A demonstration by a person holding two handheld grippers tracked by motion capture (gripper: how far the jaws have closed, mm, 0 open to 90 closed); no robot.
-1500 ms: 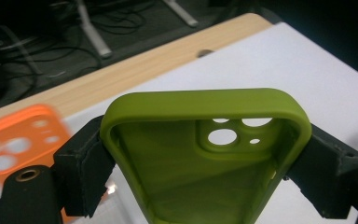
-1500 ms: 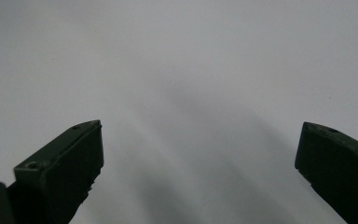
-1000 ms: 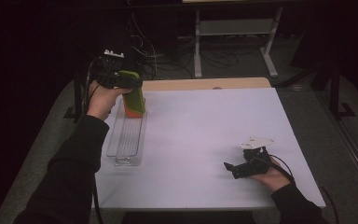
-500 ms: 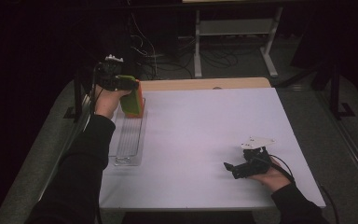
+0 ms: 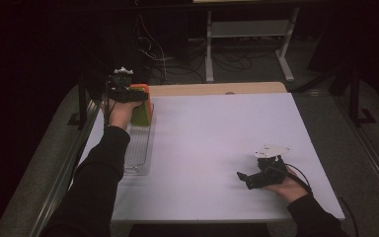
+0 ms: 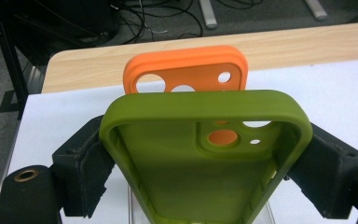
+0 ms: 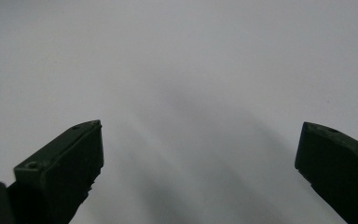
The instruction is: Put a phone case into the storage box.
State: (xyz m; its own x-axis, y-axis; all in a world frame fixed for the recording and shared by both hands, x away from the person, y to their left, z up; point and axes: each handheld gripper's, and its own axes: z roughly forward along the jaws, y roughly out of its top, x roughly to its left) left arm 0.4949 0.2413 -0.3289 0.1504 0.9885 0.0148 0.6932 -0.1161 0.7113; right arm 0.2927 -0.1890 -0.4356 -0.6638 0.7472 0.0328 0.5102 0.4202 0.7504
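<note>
My left gripper (image 5: 134, 97) is shut on a green phone case (image 5: 141, 113), its black pads (image 6: 81, 172) pressing the case's two long sides. The green case (image 6: 205, 163) hangs open side toward the camera, low over the far end of a clear plastic rack (image 5: 139, 150). Just behind it an orange phone case (image 6: 186, 70) stands upright at the rack's far end (image 5: 141, 88). Whether the green case touches the rack I cannot tell. My right gripper (image 5: 242, 178) rests in the person's hand at the near right of the table, open, with nothing between its jaws (image 7: 198, 154).
The white tabletop (image 5: 217, 143) has a bare wooden strip (image 5: 217, 89) along its far edge. Beyond it are cables and a metal stand (image 5: 249, 34) on the dark floor. A dark frame rail (image 5: 81, 94) stands off the table's left edge.
The left hand has come down with the green case, from above the orange case to low in front of it over the rack. The right hand has stayed put.
</note>
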